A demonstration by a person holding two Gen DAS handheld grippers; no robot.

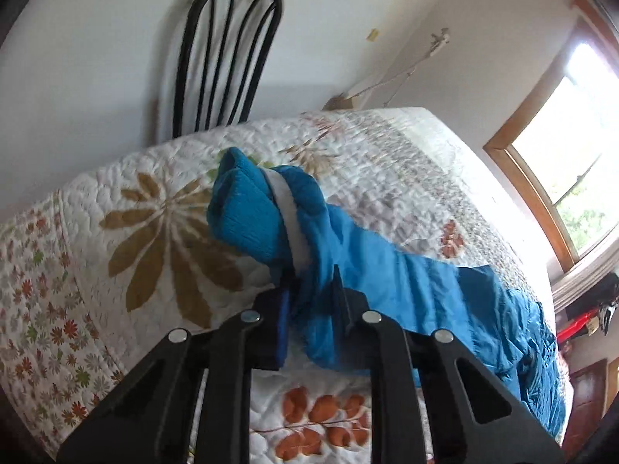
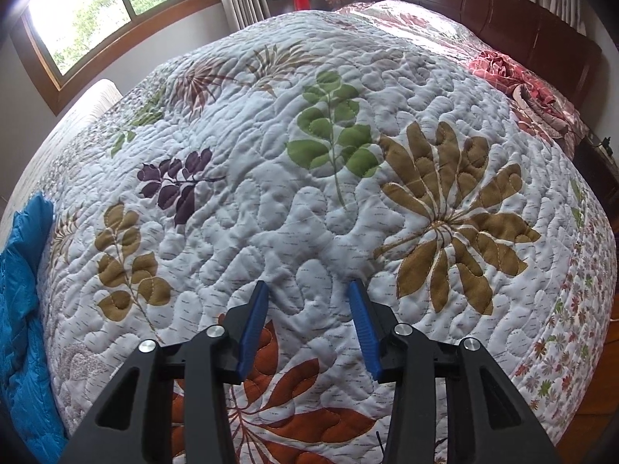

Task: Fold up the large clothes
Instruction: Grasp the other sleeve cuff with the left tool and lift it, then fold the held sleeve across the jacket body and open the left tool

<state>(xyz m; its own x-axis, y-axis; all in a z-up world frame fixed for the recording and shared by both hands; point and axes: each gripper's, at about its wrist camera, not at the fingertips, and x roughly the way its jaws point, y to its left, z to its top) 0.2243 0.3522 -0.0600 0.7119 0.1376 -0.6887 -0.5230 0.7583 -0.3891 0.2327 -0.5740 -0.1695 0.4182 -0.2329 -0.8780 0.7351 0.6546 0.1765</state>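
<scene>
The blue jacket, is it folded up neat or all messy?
Messy, not folded. The blue jacket lies bunched and wrinkled across the quilt, its sleeve end pinched in the left tool.

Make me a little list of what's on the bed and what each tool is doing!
garment: blue jacket with knit cuff, lying on the quilt
left tool: shut on the jacket sleeve just behind the cuff
right tool: open, nothing between its fingers, over bare quilt
behind bed: black chair

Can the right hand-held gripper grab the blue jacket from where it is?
Probably not yet. The right hand-held gripper is open over bare quilt, and the blue jacket lies far off to its side. Nothing blocks the way; it would just need to move over.
</scene>
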